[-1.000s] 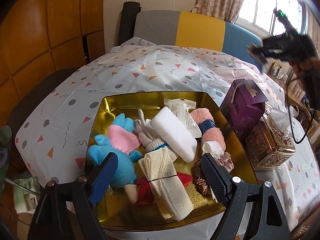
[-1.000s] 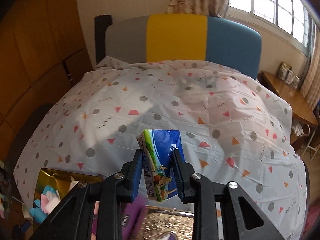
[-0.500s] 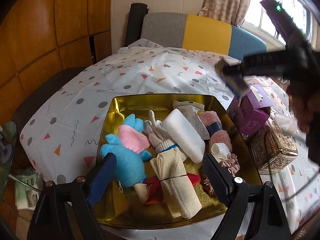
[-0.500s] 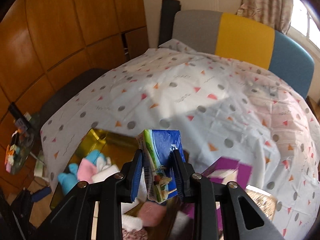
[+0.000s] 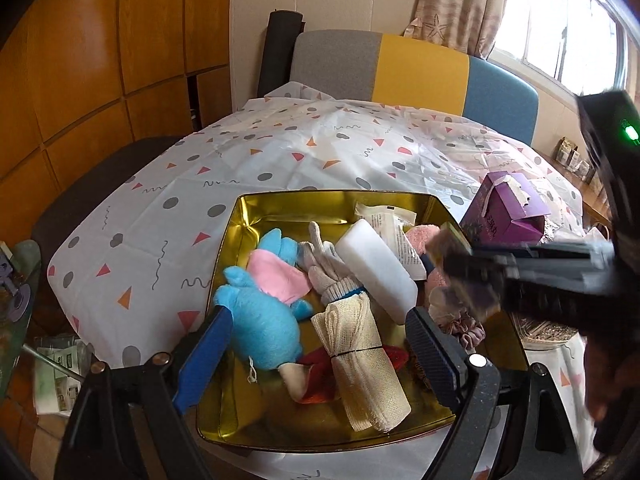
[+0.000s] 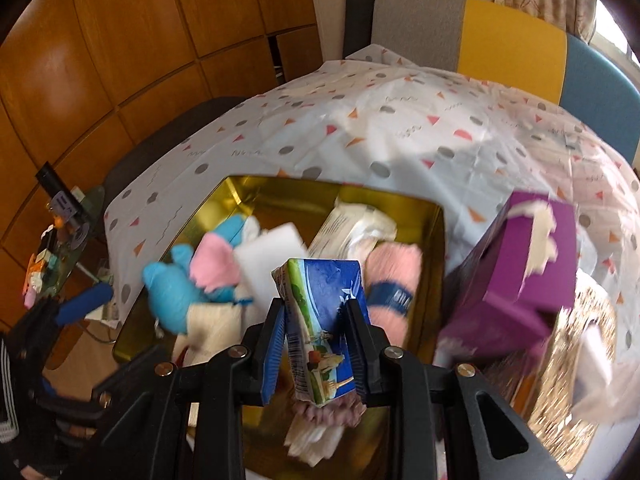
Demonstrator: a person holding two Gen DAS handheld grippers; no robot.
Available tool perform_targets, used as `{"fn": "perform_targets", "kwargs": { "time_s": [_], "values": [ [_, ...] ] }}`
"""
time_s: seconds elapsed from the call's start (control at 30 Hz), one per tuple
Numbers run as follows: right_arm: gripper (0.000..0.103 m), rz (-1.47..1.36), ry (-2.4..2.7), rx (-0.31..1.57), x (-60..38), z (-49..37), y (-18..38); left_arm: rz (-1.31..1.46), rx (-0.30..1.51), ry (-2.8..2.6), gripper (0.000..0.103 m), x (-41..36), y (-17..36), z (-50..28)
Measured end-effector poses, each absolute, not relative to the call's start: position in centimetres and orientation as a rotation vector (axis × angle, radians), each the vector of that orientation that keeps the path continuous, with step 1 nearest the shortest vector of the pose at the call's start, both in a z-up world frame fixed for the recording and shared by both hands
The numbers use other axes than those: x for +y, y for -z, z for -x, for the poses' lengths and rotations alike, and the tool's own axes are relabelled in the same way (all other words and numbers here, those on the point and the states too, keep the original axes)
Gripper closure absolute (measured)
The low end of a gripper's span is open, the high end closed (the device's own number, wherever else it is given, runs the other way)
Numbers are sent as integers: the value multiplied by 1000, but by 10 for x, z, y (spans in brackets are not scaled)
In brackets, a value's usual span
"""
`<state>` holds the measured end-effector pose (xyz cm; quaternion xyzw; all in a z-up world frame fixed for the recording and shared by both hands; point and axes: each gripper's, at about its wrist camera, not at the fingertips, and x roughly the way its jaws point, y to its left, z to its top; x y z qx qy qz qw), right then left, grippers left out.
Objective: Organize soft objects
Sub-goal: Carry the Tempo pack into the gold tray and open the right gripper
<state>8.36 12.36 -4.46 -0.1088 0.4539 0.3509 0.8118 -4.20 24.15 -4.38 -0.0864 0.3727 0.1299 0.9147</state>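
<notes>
A gold tray (image 5: 320,194) (image 6: 280,184) on the table holds several soft things: a blue and pink plush toy (image 5: 264,320) (image 6: 168,292), grey gloves (image 5: 328,264), a white sponge block (image 5: 376,272), a rolled cream cloth (image 5: 360,352) and a pink towel roll (image 6: 394,276). My left gripper (image 5: 320,344) hangs open over the tray's near edge, with nothing between its fingers. My right gripper (image 6: 318,312) is shut on a blue and green tissue pack (image 6: 324,328) above the tray's right side. In the left wrist view it is a blurred shape (image 5: 480,268).
A purple box (image 5: 508,216) (image 6: 532,272) stands right of the tray, with an ornate gold box (image 6: 572,352) beside it. A grey, yellow and blue chair (image 5: 420,64) is at the table's far end. A cluttered side stand (image 6: 60,248) is at the left.
My right gripper has carried the tissue pack down and left, from above the bare tablecloth to over the tray's right side. The left gripper has stayed put.
</notes>
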Motion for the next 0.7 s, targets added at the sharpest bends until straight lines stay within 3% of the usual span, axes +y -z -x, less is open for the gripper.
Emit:
{"fn": "perform_targets", "kwargs": {
  "time_s": [0.2,0.57,0.7],
  "values": [
    [74,250,-748,981,124,-60,65,193,764,-297,14,250,45,44],
    [74,420,-612,965,149,-71,110,202,741,-365,3,264,43,48],
    [69,411,-637,957,144,-66,109,187,738,-362,1,260,42,48]
  ]
}}
